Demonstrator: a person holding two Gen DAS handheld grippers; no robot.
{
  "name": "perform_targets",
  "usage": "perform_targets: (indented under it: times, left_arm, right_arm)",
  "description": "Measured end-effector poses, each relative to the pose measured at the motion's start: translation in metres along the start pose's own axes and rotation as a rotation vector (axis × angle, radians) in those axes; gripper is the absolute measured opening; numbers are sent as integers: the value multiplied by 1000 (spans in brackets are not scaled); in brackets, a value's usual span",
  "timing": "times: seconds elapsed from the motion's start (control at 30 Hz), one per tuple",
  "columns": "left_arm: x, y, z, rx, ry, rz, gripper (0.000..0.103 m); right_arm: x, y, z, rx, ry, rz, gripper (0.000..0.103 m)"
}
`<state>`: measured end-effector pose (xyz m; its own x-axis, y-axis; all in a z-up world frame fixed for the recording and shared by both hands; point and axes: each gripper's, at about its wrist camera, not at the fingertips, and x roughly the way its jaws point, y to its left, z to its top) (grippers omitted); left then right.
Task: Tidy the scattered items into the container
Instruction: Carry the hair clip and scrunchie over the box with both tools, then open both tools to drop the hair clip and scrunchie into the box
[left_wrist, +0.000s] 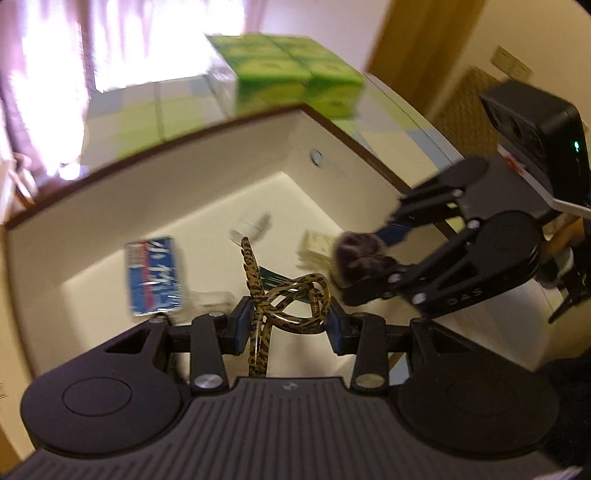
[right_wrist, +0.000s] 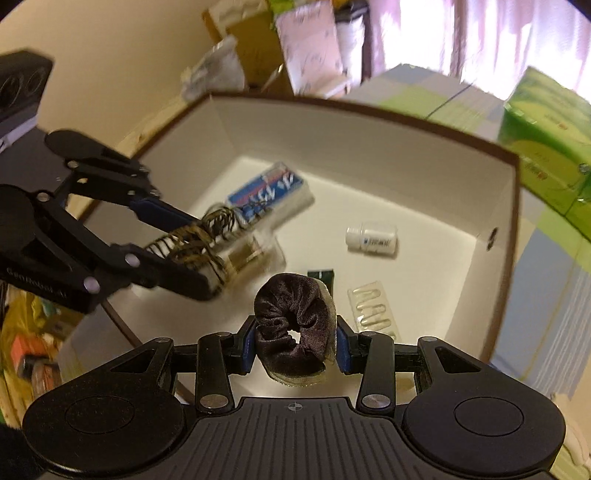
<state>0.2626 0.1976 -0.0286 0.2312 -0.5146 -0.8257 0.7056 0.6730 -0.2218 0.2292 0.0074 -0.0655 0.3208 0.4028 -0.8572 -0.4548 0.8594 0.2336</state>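
A white box with a brown rim (left_wrist: 155, 155) (right_wrist: 513, 173) lies below both grippers. My left gripper (left_wrist: 286, 321) (right_wrist: 207, 254) is shut on a leopard-patterned hair clip (left_wrist: 291, 299) (right_wrist: 192, 240), held over the box. My right gripper (right_wrist: 295, 343) (left_wrist: 364, 264) is shut on a dark brown velvet scrunchie (right_wrist: 295, 317) (left_wrist: 360, 254), also above the box. On the box floor lie a blue and white packet (left_wrist: 153, 277) (right_wrist: 269, 192), a small white bottle (right_wrist: 371, 240), a clear blister pack (right_wrist: 373, 306) and a dark green item (right_wrist: 321, 277).
Green tissue boxes (left_wrist: 291, 70) (right_wrist: 546, 136) stand just beyond the box on a checked cloth (left_wrist: 147, 110). A black camera device (left_wrist: 535, 125) stands at the right of the left wrist view. Cardboard boxes and bags (right_wrist: 280, 48) crowd the floor behind.
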Motion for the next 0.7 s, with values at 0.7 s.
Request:
perform_targets:
  times: [0.7]
  left_arm:
    - [40,17,0,0,172,-52,42]
  right_arm:
    - [28,-1,5,3,147,-27,44]
